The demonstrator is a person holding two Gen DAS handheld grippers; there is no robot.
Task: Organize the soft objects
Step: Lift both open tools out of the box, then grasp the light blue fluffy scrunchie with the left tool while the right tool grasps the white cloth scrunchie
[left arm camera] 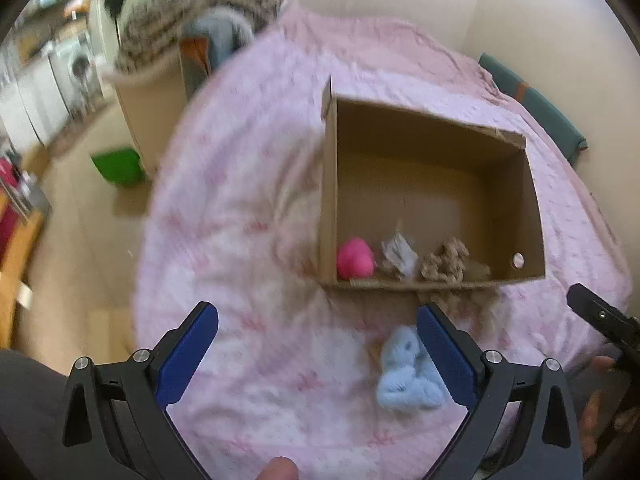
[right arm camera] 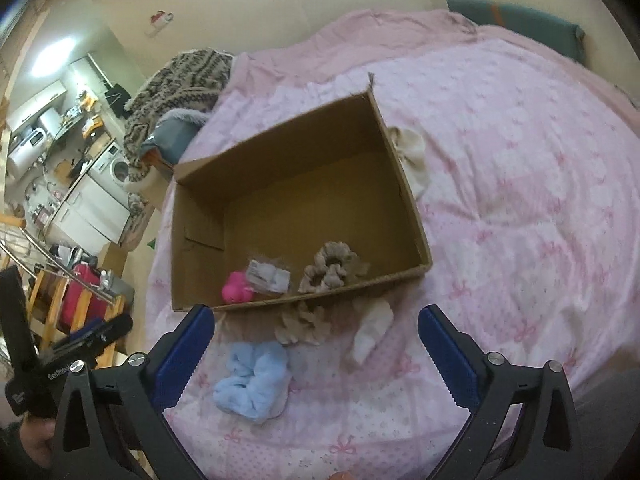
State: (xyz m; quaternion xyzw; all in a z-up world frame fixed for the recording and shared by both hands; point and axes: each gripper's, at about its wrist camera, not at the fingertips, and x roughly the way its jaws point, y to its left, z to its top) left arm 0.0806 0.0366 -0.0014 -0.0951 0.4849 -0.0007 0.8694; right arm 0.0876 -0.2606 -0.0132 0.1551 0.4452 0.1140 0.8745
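Cardboard box (right arm camera: 296, 184) sits open on the pink bedspread (right arm camera: 520, 200), and I see three things along its near wall: pink ball (right arm camera: 236, 288) on the left, small clear packet (right arm camera: 268, 276) in the middle, brown scrunchie (right arm camera: 334, 266) on the right. Outside the box, just beside that near wall: a second tan scrunchie (right arm camera: 300, 324) and a white sock (right arm camera: 372, 332) to its right. Light blue scrunchie (right arm camera: 252, 380) lies nearer, left of centre in my right view. Cream cloth (right arm camera: 410, 152) pokes out at the box's far right corner; could be another sock, view too soft to tell. Left gripper (left arm camera: 318, 334) is spread wide, nothing between the pads, with the blue scrunchie just inside its right finger (left arm camera: 444, 356). Right gripper (right arm camera: 316, 336) is also spread wide and empty, above the items in front of the box.
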